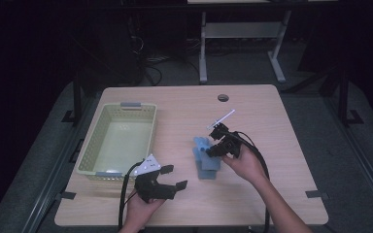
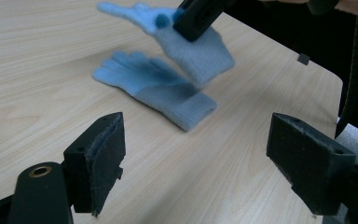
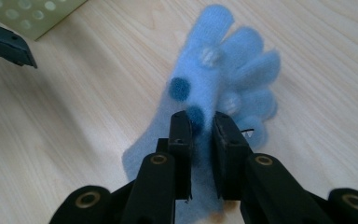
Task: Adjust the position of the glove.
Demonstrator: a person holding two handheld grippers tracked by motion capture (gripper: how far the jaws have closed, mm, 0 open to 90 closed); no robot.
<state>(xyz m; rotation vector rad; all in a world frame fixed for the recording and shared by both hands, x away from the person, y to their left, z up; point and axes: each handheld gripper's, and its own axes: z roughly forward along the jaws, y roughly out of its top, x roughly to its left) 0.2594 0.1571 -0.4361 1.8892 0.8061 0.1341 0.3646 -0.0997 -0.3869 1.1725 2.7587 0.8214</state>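
Clamped on a soft, light-blue knitted glove with dark blue dots [image 3: 205,88], the right gripper [image 3: 203,135] pinches the fabric between its black jaws and holds it lifted over the pale wood-grain table [image 1: 272,194], just above a second blue knitted glove with a grey-blue cuff [image 2: 156,88] that lies flat on the tabletop. The left gripper [image 2: 193,158] stands wide open and empty near the table's front edge, beside the pale green perforated plastic basket [image 1: 90,145]. To carry the held glove well, I would keep the pinch firm, since fleecy knit is limp and can slide out of smooth pads, and lift high enough that the dangling cuff clears the glove below and the basket's rim. Both gloves look fuzzy and floppy, with rounded fingers and ribbed cuffs; the basket is rigid, rectangular, with grey handles at its short ends.
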